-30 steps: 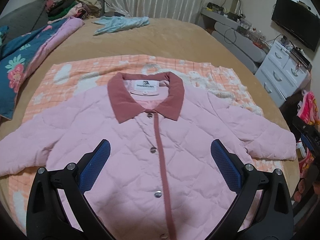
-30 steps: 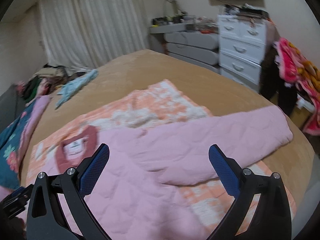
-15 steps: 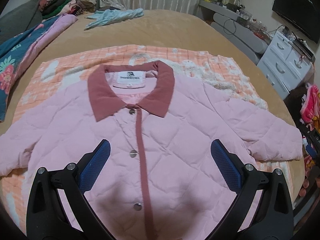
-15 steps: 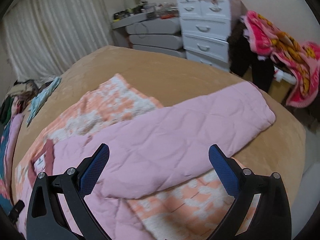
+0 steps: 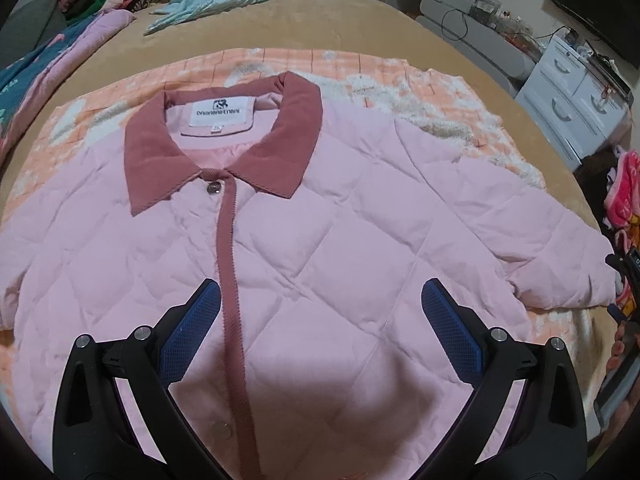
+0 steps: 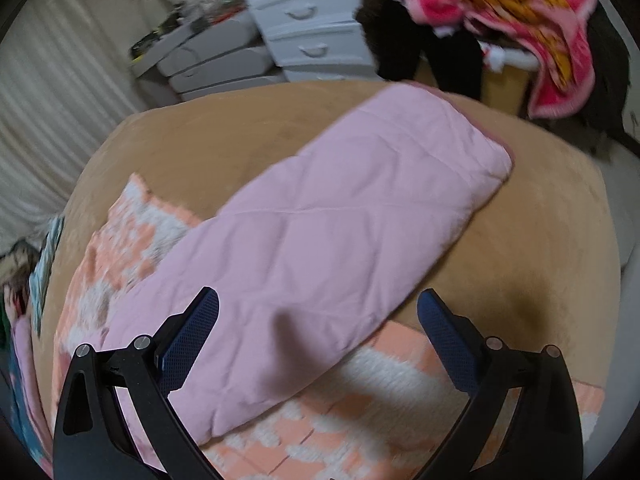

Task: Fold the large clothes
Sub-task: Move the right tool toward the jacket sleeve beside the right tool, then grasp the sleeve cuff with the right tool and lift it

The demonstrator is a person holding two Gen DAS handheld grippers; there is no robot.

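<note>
The jacket [image 5: 320, 240] lies flat and buttoned on a blanket [image 5: 400, 68] on the bed [image 5: 340, 16], sleeve [image 6: 340, 220] outstretched: nothing folded yet. Left tongs [image 5: 320, 320] and right tongs [image 6: 318, 320] hover spread, empty.

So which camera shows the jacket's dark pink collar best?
The left wrist view: the collar lies sharp and whole near the middle, label showing, on the pink jacket. The right wrist view shows only a blurry sleeve; no collar there.

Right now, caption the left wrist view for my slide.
Open left gripper above a buttoned pink quilted jacket spread on an orange patterned blanket.
</note>
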